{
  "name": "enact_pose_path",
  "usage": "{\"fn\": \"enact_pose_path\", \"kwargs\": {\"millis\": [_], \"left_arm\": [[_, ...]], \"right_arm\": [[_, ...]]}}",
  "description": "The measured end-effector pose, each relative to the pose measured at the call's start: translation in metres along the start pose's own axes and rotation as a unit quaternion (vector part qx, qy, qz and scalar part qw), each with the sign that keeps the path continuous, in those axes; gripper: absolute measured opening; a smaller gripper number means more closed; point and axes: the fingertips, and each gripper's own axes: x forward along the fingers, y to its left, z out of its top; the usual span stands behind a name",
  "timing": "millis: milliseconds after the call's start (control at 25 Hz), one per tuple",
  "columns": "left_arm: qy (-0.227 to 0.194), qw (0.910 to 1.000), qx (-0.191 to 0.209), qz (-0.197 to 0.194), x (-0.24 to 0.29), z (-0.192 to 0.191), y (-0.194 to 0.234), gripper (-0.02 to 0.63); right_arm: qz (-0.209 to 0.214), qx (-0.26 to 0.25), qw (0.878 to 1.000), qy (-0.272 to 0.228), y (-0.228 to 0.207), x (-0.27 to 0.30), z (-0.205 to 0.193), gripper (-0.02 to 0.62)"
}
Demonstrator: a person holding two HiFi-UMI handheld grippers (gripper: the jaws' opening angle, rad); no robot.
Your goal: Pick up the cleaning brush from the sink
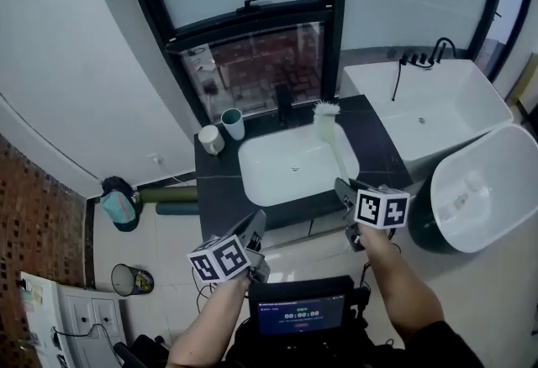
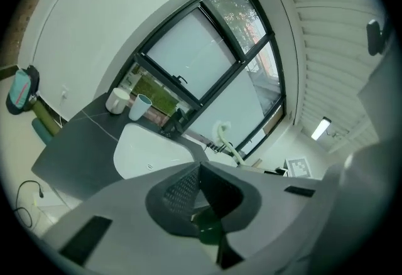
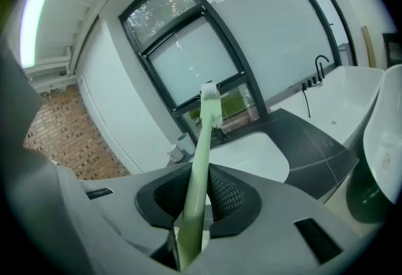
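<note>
In the head view, the cleaning brush (image 1: 329,139) was seen held by the right gripper (image 1: 343,187) at the near end of its pale green handle, with the bristled head reaching out over the right side of the white sink (image 1: 269,177) and appearing, from above, beside the black faucet (image 1: 284,102). The left gripper (image 1: 255,225) was carried low in front of the dark countertop (image 1: 380,148), and a white cup (image 1: 210,139) and a teal cup (image 1: 233,123) stood at the back left corner. In the left gripper view, the left gripper (image 2: 200,170) was shown with its pads drawn together and nothing between them, while the brush (image 2: 227,143) was seen well off beyond the sink (image 2: 151,153). In the right gripper view, the right gripper (image 3: 200,184) was shown with its pads pressed nearly together on the thin handle of the brush (image 3: 202,148), which stood up and away toward the window (image 3: 195,66). The pickup was judged done in substance, yet the hold was judged weak — only a short length of a slim, smooth and possibly wet handle was clamped, so the long free end could be levered round or slid out by a quick swing. A knock of the head against the faucet or window frame was also judged possible, since its depth could not be told.
</note>
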Motion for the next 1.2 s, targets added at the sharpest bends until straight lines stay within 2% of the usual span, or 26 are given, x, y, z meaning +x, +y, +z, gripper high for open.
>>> {"fn": "enact_pose_path", "kwargs": {"millis": [160,280,400,640,720,920,1080,1200], "left_arm": [[0.003,0.9997,0.023,-0.009,-0.026,-0.014,-0.015,0.0],[-0.015,0.9948,0.099,0.019,-0.044,-0.015,-0.015,0.0],[-0.052,0.9823,0.174,0.045,-0.061,-0.006,-0.016,0.0],[-0.14,0.9481,0.269,0.097,-0.095,0.019,-0.051,0.0],[-0.163,0.9399,0.28,0.108,-0.101,0.025,-0.064,0.0],[-0.191,0.9403,0.252,0.126,-0.1,0.02,-0.097,0.0],[-0.209,0.9314,0.266,0.135,-0.093,0.007,-0.133,0.0],[-0.215,0.9293,0.267,0.136,-0.085,-0.002,-0.153,0.0]], "right_arm": [[0.0,-0.04,0.999,-0.029,0.017,-0.034,0.011,0.037],[-0.009,-0.069,0.996,-0.053,0.031,-0.059,0.012,0.037],[-0.004,-0.094,0.993,-0.073,0.05,-0.079,0.012,0.037],[0.028,-0.15,0.982,-0.115,0.076,-0.127,0.023,0.037],[0.042,-0.173,0.975,-0.132,0.079,-0.144,0.03,0.038],[0.07,-0.218,0.96,-0.162,0.065,-0.191,0.041,0.038],[0.083,-0.241,0.95,-0.182,0.042,-0.226,0.052,0.038],[0.093,-0.26,0.94,-0.2,0.032,-0.243,0.058,0.038]]}}
